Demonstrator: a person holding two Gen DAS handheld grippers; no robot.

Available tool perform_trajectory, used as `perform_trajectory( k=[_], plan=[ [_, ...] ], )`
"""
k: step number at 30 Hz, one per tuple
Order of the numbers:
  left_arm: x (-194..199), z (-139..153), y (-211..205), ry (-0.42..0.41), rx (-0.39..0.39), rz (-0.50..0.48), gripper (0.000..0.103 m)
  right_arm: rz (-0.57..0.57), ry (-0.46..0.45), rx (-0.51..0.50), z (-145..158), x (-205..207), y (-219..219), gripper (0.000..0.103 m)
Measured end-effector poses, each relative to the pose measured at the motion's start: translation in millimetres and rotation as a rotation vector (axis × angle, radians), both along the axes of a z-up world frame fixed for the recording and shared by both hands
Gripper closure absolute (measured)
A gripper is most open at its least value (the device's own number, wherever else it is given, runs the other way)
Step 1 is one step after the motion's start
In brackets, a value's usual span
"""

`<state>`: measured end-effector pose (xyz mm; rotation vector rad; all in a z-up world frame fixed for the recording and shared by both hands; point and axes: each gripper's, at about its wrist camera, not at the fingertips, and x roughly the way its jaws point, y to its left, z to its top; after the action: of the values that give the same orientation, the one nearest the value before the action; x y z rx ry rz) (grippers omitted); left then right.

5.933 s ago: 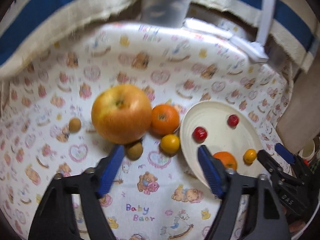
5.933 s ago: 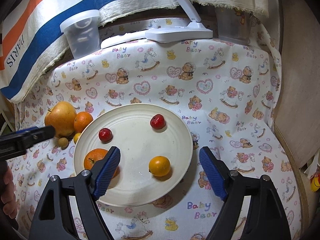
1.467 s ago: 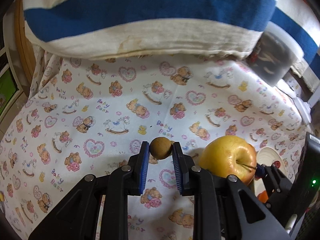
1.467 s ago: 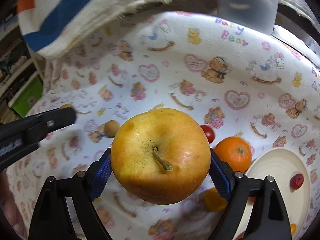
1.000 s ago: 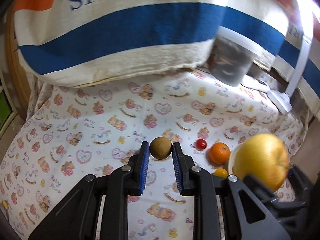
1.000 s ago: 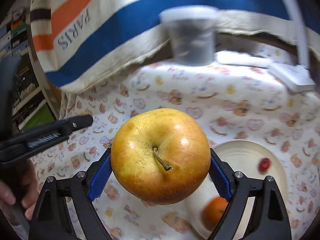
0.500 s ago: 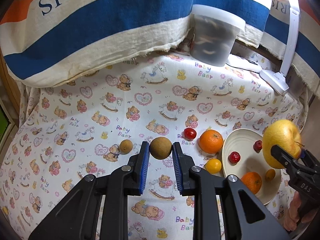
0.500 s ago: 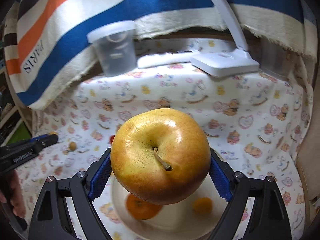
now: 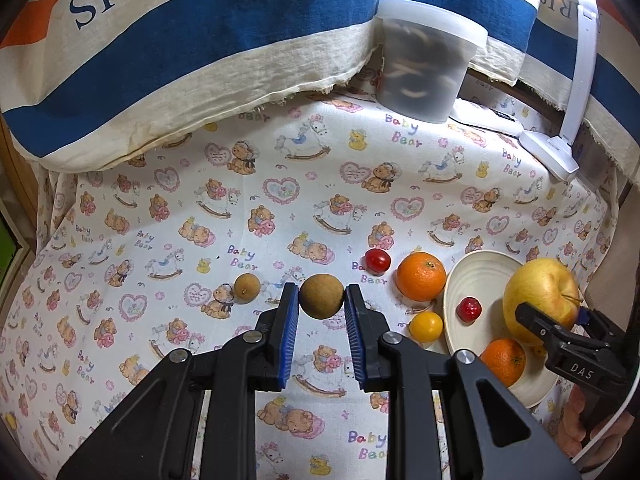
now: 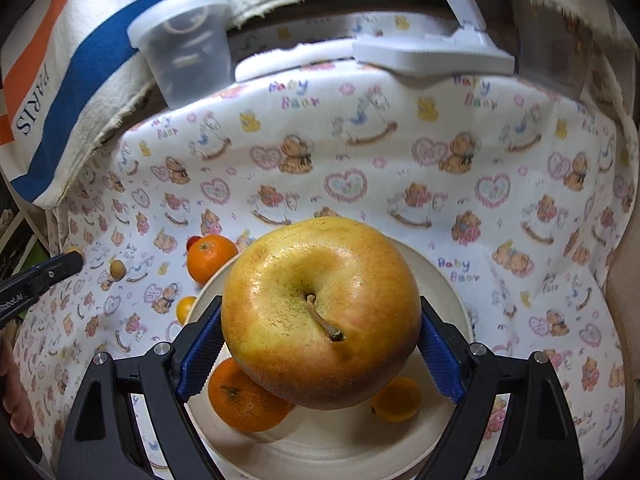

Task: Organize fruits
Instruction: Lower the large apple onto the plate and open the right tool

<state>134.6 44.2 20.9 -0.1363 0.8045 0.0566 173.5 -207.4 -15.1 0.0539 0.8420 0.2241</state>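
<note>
A loose small brown fruit [image 9: 247,287] is noted farthest left on the printed cloth [image 9: 168,216], apart from the rest. Just right of it, a second brown round fruit [image 9: 321,296] is pinched clear of the cloth by the left gripper [image 9: 321,309], pads nearly together; it is judged light, firm and apt to roll, best held across its widest part. Next, a red cherry tomato [image 9: 377,261], an orange [image 9: 421,276] and a yellow tomato [image 9: 425,325] are seen on the cloth beside the cream plate [image 9: 476,276]. On the plate lie a red tomato [image 9: 469,308], a second orange [image 9: 503,361] and a small yellow fruit [image 10: 396,399]. Above it, the large yellow apple [image 10: 321,312] is clamped by the right gripper [image 10: 320,350], jaws wide; judged heavy, smooth, bruisable. At the back stands a lidded tub [image 9: 426,68], contents unclear.
</note>
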Motion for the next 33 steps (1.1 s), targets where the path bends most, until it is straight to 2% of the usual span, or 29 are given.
perform_trajectory(
  k=[9,17,29,33],
  plan=[
    [-1,0,0,-0.002,0.002,0.006,0.081,-0.009,0.037,-0.018,-3,0,0,0.013],
    [0,0,3,0.001,-0.001,0.014,0.081,-0.024,0.05,-0.093,-11,3,2,0.013],
    [-2,2,-1,-0.017,0.015,-0.007,0.081,-0.001,0.067,-0.039,-12,7,-3,0.013],
    [-2,3,0,-0.02,0.016,-0.002,0.081,0.003,0.063,-0.052,-12,6,-1,0.013]
  ],
)
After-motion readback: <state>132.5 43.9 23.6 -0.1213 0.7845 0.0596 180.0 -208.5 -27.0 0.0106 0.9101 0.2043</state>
